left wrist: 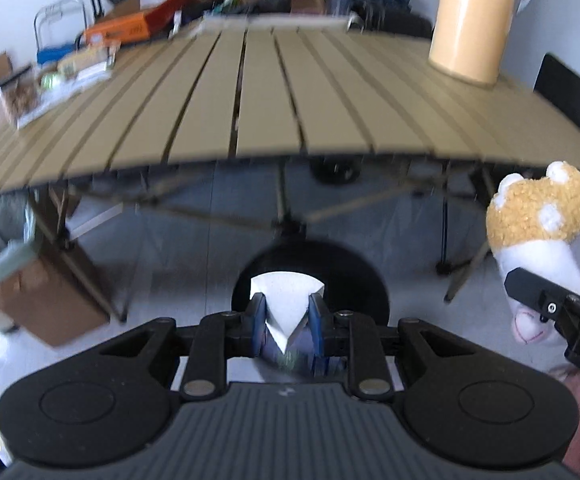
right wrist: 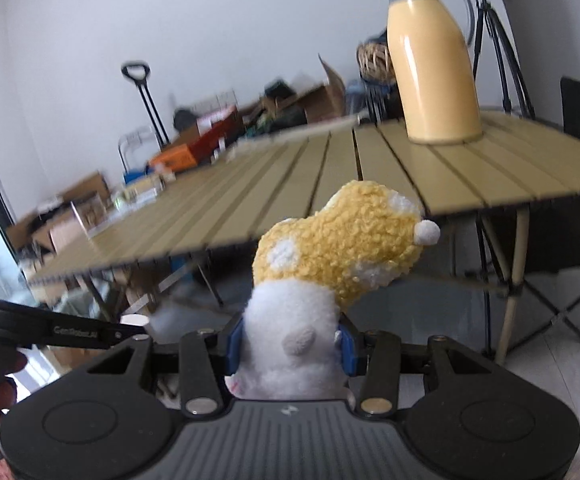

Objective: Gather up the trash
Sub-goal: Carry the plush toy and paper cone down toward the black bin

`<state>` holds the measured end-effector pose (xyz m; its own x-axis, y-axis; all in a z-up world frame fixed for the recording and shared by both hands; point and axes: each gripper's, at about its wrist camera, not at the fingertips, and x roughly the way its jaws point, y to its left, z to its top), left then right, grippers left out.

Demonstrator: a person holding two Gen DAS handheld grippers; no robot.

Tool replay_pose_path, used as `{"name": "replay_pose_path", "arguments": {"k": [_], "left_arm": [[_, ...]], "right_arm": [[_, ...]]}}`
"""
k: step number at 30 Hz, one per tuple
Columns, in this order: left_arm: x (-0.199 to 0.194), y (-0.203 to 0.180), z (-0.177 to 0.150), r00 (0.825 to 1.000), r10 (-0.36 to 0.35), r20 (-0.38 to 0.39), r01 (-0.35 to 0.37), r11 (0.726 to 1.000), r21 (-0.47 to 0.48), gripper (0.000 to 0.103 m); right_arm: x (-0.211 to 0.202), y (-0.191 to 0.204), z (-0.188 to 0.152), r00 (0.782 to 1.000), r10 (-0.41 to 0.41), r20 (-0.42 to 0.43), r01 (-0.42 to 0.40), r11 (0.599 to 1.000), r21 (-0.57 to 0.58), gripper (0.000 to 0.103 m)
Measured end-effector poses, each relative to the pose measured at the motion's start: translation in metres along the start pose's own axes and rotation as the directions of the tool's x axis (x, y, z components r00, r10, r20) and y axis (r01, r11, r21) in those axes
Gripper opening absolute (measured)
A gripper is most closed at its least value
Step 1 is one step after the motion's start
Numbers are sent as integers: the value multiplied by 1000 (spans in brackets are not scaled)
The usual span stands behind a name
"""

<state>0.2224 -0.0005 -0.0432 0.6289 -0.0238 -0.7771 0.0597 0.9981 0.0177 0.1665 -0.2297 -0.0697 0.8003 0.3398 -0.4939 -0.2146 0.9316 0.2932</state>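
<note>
My left gripper (left wrist: 287, 320) is shut on a folded white paper piece (left wrist: 285, 300), held in front of the table's near edge and below its top. My right gripper (right wrist: 290, 344) is shut on a yellow-and-white plush toy (right wrist: 330, 248), also held in front of the table edge. The plush (left wrist: 538, 216) and the right gripper show at the right of the left wrist view. The left gripper's arm (right wrist: 61, 332) shows at the lower left of the right wrist view. A cardboard box lined with a bag (left wrist: 13, 276) stands on the floor under the table's left end.
A tan slatted folding table (left wrist: 273, 100) fills the middle. A yellow thermos jug (left wrist: 470, 20) stands at its far right. Boxes and clutter (left wrist: 129, 28) lie beyond the far left. A tripod (right wrist: 498, 40) and a black folding chair (right wrist: 570, 240) stand at the right.
</note>
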Motion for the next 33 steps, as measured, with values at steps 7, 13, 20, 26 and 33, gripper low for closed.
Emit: {"name": "replay_pose_path", "arguments": {"k": [7,13,20,26,33], "left_arm": [[29,14,-37,992,14,-122,-20,999,-50,23],[55,17,-60,977,31,-212,-42,998,-48,23],[85,26,-66,967,42,-249,-57,997,-55,23],[107,32,-67,957,31,-289,-53,996,-69,23],[129,33,-66,944,25,-330,-49,997,-65,23]], "right_arm": [[16,-10,-27,991,-70,-117,69,998,-12,45],[36,-26,-38,976,-93,-195,101,994,32,45],[64,-30,-54,946,-130,-296,140,990,11,45],[84,-29,-65,923,-152,-353,155,988,-18,45],[99,-33,-68,910,-174,-378,180,983,-18,45]]}}
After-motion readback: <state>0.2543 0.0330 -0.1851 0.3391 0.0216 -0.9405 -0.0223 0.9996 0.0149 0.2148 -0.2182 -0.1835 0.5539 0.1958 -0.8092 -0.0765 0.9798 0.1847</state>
